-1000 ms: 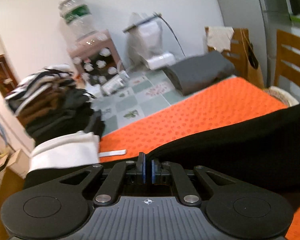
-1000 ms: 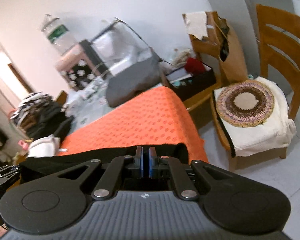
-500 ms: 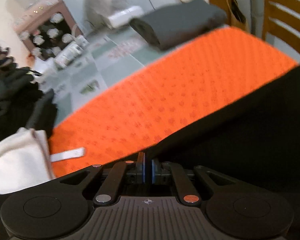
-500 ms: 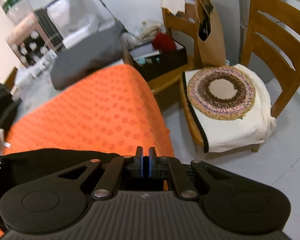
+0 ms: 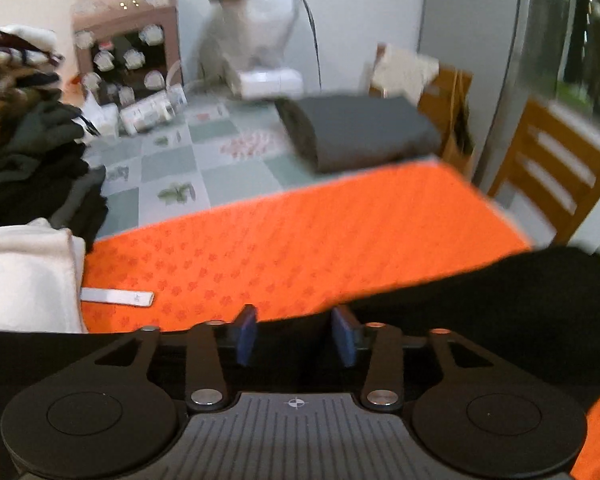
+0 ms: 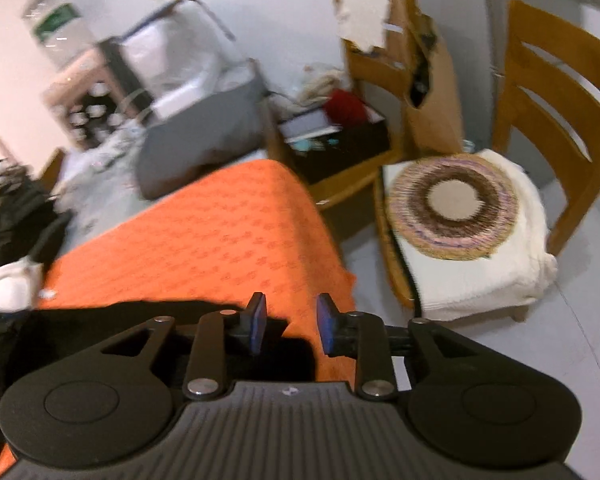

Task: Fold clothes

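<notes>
Where the orange patterned cloth covers the desk, a heap of dark and striped clothes rises at the left above a folded white garment, with a grey cushion on the tiled floor beyond. Nearest the cameras lies the black garment, under the left hand-held gripper and right hand-held gripper, both spread apart and holding nothing. At the far right a wooden chair carries a round woven mat.
</notes>
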